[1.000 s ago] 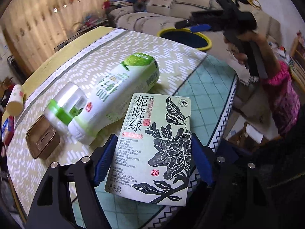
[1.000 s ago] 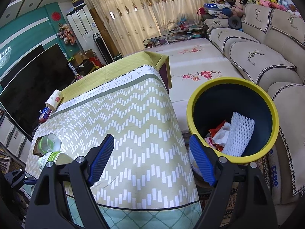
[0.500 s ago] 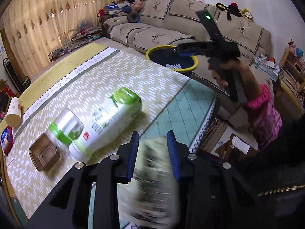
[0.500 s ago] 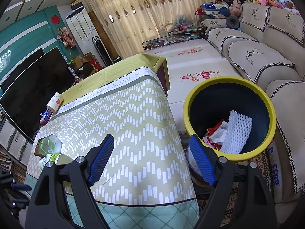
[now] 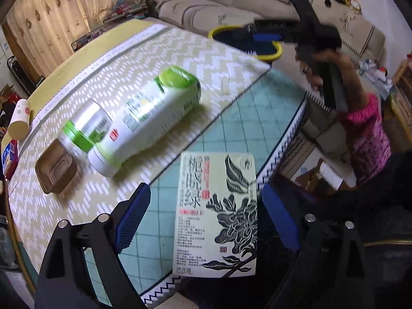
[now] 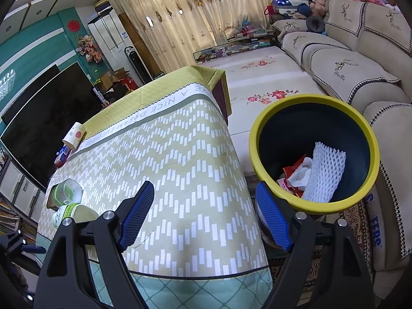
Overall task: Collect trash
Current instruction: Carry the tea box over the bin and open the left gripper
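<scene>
Left tool (image 5: 203, 219) wide open now, blue pads standing clear on both sides of the tea packet (image 5: 216, 213), neither one touching it. Half a second back: pads pinched close on that packet, frame smeared with motion. A second back: open, just as now. So a squeeze, then a release, and the packet back flat at the near edge of the bench (image 5: 244, 118), one end hanging slightly past the zigzag trim. Reads as a failed or abandoned pick, though that is a guess; nothing gained for the task from it.

Packet angle changed too: more upright in the view than a second ago, long axis running straight away between the pads. Probably a better line for a second try.

Beyond it, the green-capped bottle (image 5: 144, 126) lying on its side, unmoved, a small jar (image 5: 85, 126) touching its neck end and a brown tray (image 5: 55, 170) just beside. All waiting to be collected.

Right tool (image 6: 203, 219) open as well, empty, hovering over the far bench corner beside the bin (image 6: 312, 100). View barely shifted across the second. Bin already holding a white foam net (image 6: 324, 172) and crumpled red-and-white wrappers.

Likely next: left pads closing again on the packet's long sides, then a carry across to the bin. Risk: thin, slippery packet sliding off the edge before the grip takes.
</scene>
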`<state>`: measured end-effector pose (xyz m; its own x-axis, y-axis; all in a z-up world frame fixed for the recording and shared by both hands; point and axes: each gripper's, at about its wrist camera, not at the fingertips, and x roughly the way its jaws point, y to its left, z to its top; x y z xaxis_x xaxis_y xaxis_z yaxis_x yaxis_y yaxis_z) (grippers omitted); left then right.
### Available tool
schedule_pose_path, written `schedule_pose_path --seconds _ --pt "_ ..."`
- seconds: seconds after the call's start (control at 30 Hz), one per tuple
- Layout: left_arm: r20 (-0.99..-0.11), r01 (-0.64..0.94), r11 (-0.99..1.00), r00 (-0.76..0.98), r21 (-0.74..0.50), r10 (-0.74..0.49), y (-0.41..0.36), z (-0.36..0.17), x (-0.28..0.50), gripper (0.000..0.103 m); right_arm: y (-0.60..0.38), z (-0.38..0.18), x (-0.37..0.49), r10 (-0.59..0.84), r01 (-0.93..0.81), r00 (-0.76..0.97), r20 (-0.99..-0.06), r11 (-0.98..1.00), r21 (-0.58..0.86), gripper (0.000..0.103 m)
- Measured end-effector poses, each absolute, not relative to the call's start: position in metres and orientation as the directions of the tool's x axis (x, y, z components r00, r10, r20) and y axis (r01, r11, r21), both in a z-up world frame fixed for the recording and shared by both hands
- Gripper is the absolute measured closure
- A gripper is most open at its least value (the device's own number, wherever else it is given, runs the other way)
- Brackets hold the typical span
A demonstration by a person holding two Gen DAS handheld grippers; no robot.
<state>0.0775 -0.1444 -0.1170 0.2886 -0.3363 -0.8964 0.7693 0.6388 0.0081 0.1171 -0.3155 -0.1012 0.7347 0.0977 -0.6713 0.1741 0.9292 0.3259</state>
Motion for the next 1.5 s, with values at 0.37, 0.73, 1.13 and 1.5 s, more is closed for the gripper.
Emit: schedule_pose_path --seconds 0.37,0.73,1.13,1.5 --pt "-0.928 0.770 0.638 0.225 -0.017 -0.297 -0.152 -0.149 0.086 0.032 -0.313 -0.096 0.112 0.097 0.167 0.744 -0.661 0.931 0.324 0.026" --pt "-0.888 0.784 0.618 0.322 0.056 -0.328 -0.164 -0.108 0.102 0.032 -0.324 -0.097 0.109 0.087 0.186 0.746 -0.661 0.925 0.332 0.026" --pt "-0.840 0.861 0.504 0.317 0.061 -0.440 -0.264 -0.050 0.170 0.032 -0.391 -0.081 0.068 -0.123 0.374 0.751 -0.649 0.889 0.263 0.026" --pt "-0.885 0.912 0.407 0.157 -0.040 -0.439 -0.460 -0.077 0.267 0.032 -0.447 -0.099 0.036 -0.199 0.500 0.719 -0.666 0.814 0.297 0.026"
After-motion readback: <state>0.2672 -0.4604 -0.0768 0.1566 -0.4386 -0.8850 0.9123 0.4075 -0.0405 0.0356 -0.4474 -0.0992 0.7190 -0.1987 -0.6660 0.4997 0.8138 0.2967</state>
